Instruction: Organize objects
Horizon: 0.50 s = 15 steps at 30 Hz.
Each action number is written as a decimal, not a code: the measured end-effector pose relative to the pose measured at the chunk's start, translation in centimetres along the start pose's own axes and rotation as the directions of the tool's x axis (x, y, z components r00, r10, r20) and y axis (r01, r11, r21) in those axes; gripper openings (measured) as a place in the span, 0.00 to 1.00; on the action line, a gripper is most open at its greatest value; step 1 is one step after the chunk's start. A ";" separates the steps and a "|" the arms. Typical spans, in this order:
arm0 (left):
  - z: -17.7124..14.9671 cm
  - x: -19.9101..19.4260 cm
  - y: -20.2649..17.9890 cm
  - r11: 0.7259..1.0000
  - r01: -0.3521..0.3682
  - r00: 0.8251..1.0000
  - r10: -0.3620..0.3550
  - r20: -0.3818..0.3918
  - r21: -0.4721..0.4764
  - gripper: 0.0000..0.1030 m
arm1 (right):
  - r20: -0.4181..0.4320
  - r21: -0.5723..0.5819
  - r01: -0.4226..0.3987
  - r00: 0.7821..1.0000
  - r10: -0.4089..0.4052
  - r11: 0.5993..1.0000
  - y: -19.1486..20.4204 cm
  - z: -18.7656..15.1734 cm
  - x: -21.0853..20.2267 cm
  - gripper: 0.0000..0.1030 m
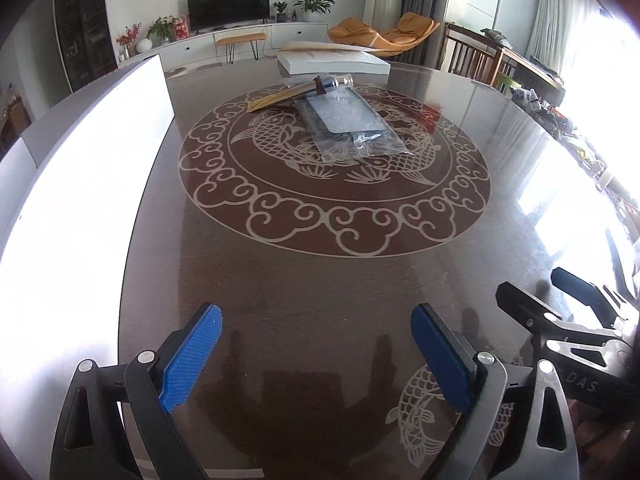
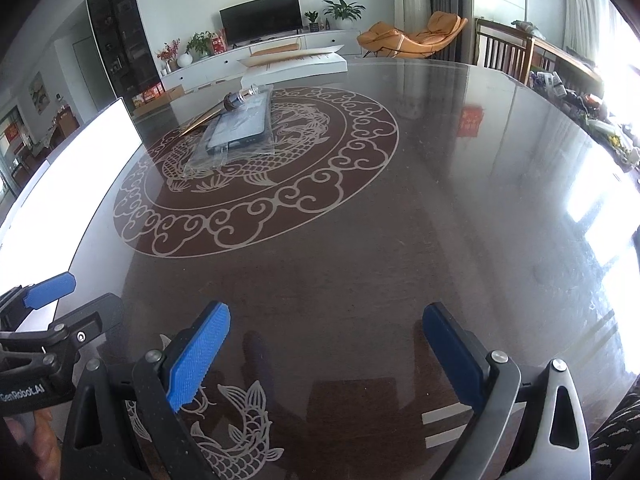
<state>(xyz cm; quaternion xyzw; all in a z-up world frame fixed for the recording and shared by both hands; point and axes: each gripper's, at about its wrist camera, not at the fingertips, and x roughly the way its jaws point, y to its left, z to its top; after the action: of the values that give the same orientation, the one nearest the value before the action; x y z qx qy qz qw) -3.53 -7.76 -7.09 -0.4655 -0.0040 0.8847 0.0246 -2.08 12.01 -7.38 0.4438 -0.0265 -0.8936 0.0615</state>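
Blue-padded, our left gripper [image 1: 316,356] and right gripper [image 2: 326,354] hover spread and empty, since the clear plastic-bagged dark tablet [image 1: 348,120] lies well ahead on the glossy carp-patterned table [image 1: 320,280], awaiting sorting.

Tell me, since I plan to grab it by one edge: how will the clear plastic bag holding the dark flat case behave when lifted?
The clear plastic bag looks crinkled and loose, so its edge will probably flop and stretch before the dark flat case rises. The case may slide inside it. On the glossy brown table, the bag will likely skid if pushed.
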 end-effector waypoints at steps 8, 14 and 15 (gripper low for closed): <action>-0.5 1.3 1.1 1.000 -0.004 1.000 0.003 -0.019 -0.026 0.94 | -0.016 0.075 -0.065 0.998 0.067 0.995 -1.0 1.0 0.0 0.95; -0.3 1.7 0.9 1.000 -0.017 1.000 0.018 -0.003 0.023 0.94 | -0.032 0.022 -0.096 0.995 0.097 0.995 1.4 8.4 3.2 0.95; -0.3 1.7 1.0 0.999 -0.022 1.000 0.022 0.003 0.026 0.94 | -0.044 0.016 -0.106 0.993 0.107 0.994 1.9 10.0 4.2 0.95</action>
<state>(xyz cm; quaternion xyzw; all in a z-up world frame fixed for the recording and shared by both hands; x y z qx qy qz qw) -4.27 -8.65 -8.70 -0.4638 0.0127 0.8856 0.0208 -12.39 9.45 -4.42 0.4619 -0.0549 -0.8788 0.1065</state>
